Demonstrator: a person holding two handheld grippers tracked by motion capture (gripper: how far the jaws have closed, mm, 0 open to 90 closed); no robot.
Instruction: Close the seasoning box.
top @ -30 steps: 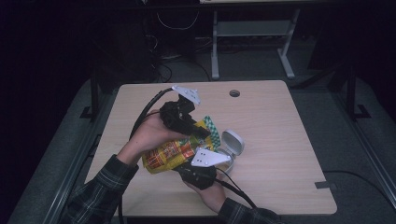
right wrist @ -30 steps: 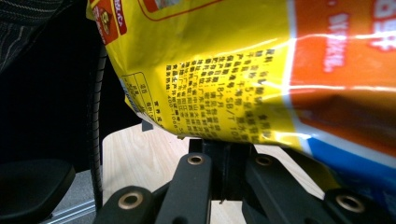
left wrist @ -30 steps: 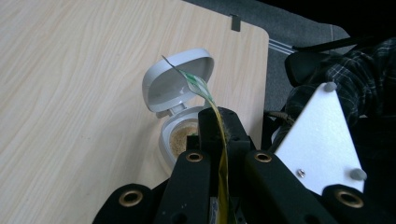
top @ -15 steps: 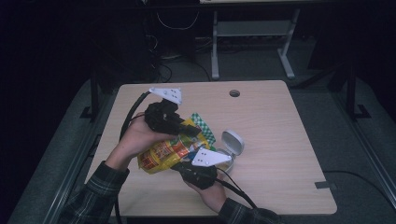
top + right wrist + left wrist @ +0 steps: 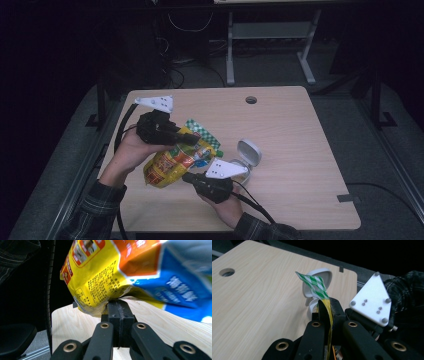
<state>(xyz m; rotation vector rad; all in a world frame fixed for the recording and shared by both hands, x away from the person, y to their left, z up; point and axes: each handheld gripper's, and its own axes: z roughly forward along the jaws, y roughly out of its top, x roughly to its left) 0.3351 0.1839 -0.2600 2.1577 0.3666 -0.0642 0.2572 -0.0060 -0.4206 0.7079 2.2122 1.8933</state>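
Since the earlier frames the left gripper point(image 5: 189, 140) has carried its end of the snack bag point(image 5: 175, 161) away from the right gripper point(image 5: 189, 177), stretching the packet between them. The left jaws are clamped on the bag's green-checked top seal point(image 5: 315, 286), which stands up just past their tips; the right jaws pinch the yellow bottom edge point(image 5: 98, 307) directly above them. Opposed grips like these look meant to pull the bag open. A white lidded container point(image 5: 248, 152) sits just beyond the right jaws on the wooden table point(image 5: 300, 130).
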